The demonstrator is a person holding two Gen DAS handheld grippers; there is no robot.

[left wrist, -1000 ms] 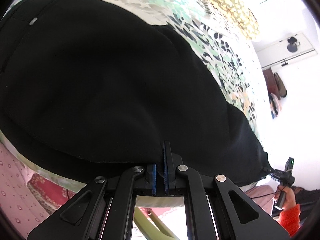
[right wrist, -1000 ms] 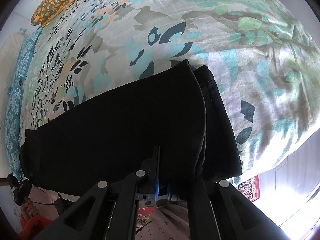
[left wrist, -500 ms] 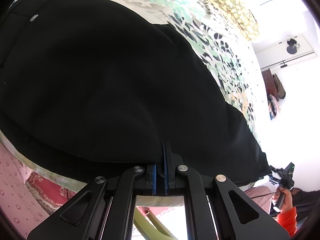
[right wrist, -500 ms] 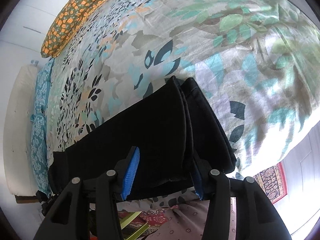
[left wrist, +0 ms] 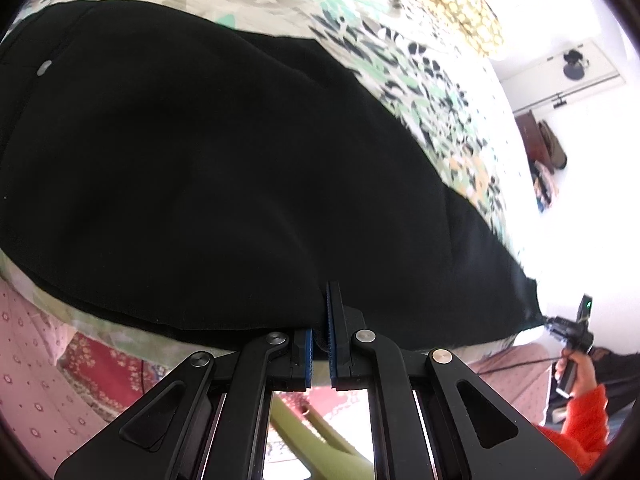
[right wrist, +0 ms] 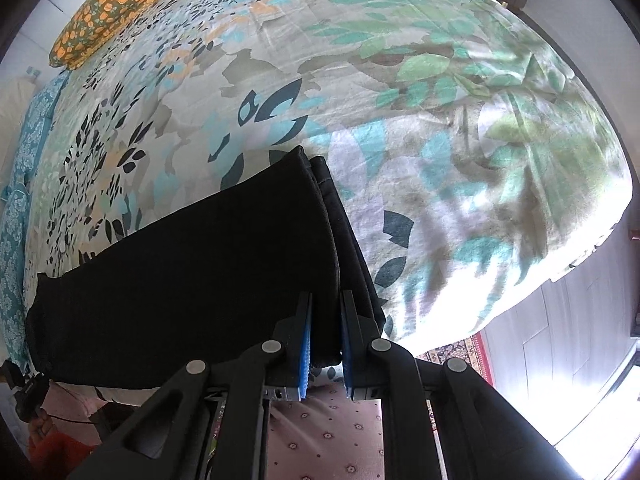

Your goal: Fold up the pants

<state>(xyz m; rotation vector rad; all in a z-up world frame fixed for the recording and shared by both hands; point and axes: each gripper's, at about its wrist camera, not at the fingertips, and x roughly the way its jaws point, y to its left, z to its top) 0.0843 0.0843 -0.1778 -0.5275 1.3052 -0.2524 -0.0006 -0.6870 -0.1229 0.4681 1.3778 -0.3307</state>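
Observation:
Black pants [left wrist: 224, 168] lie folded lengthwise along the near edge of a bed with a leaf-print cover [right wrist: 400, 80]. In the left wrist view my left gripper [left wrist: 320, 320] is shut on the pants' near edge at the waist end, where a small metal button [left wrist: 44, 67] shows. In the right wrist view the leg hems [right wrist: 320, 216] lie stacked at the right end of the pants [right wrist: 192, 272]. My right gripper [right wrist: 325, 312] straddles the near edge of the hems with a narrow gap between its blue pads [right wrist: 306, 344], closing on the cloth.
An orange floral pillow [right wrist: 116, 4] lies at the head of the bed. The bed's near edge drops to a pink dotted skirt [right wrist: 320, 432] and a red patterned rug [left wrist: 104, 364]. The other hand, in an orange sleeve [left wrist: 576, 432], shows at lower right in the left view.
My right gripper let go of the hem, opened wide, and has now narrowed again around the stacked hems. My left gripper stayed shut on the waist edge, shifting slightly.

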